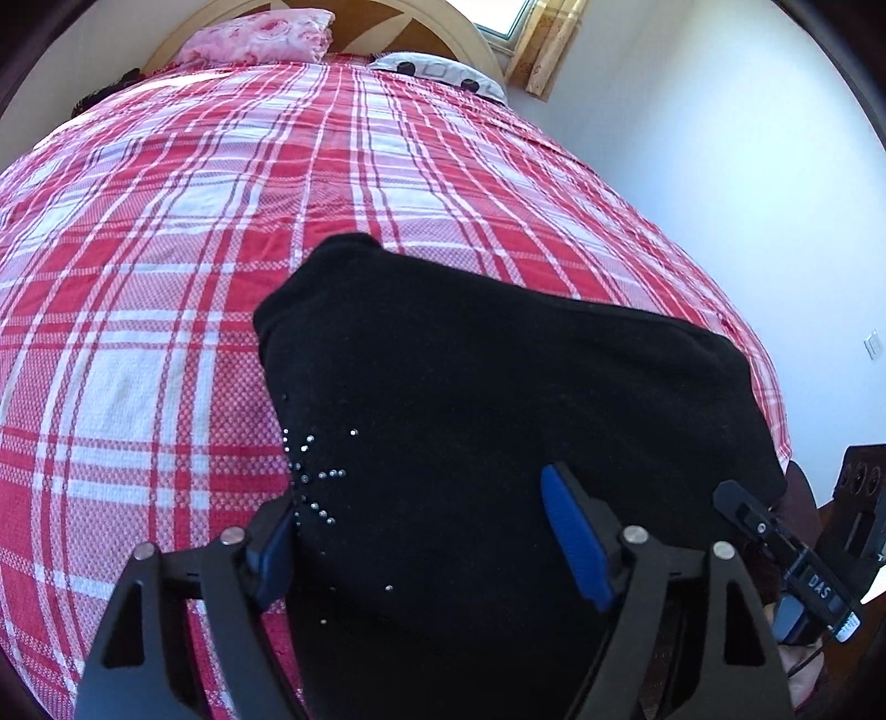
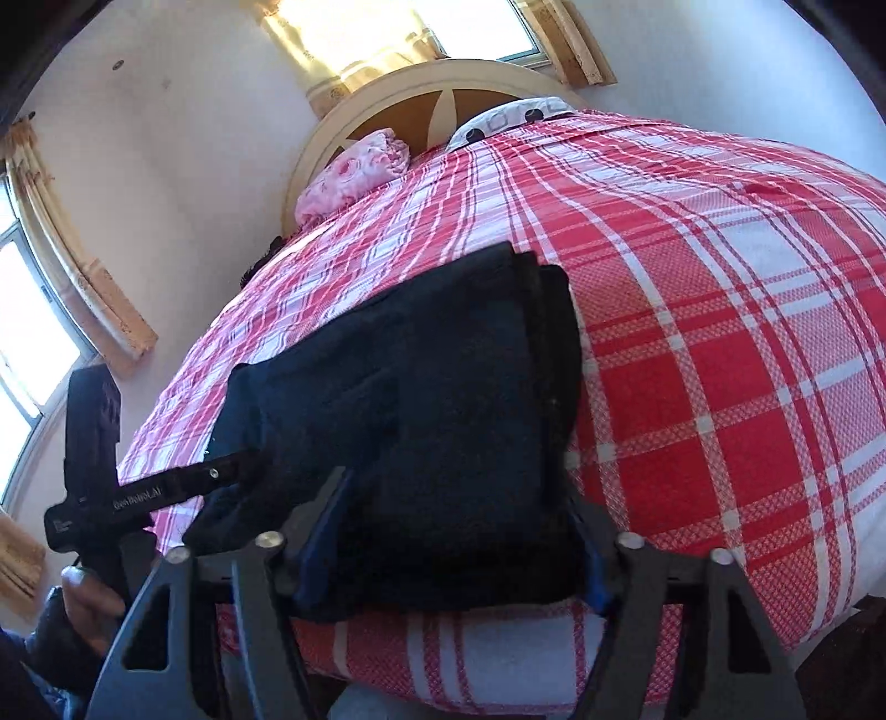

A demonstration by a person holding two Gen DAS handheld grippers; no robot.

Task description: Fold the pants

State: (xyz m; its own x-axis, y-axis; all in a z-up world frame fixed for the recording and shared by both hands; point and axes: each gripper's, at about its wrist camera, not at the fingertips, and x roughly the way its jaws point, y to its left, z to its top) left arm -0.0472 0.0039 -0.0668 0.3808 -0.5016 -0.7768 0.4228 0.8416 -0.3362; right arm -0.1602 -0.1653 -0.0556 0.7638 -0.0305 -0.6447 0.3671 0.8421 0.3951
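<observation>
Red-and-white plaid bedspread [image 1: 166, 288] carries the folded black pants [image 1: 498, 399]. My left gripper [image 1: 426, 531] jaws stand open astride them. Right gripper [image 2: 459, 559] jaws straddle the folded stack; grip, I cannot tell.

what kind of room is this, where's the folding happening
Most likely a home bedroom. The black pants lie on a bed with a red plaid cover, pillows rest against a rounded headboard, and a curtained window sits behind.

"DAS" is read on the right tool [image 1: 797, 570], and "GenRobot.AI" on the left tool [image 2: 138, 498].
</observation>
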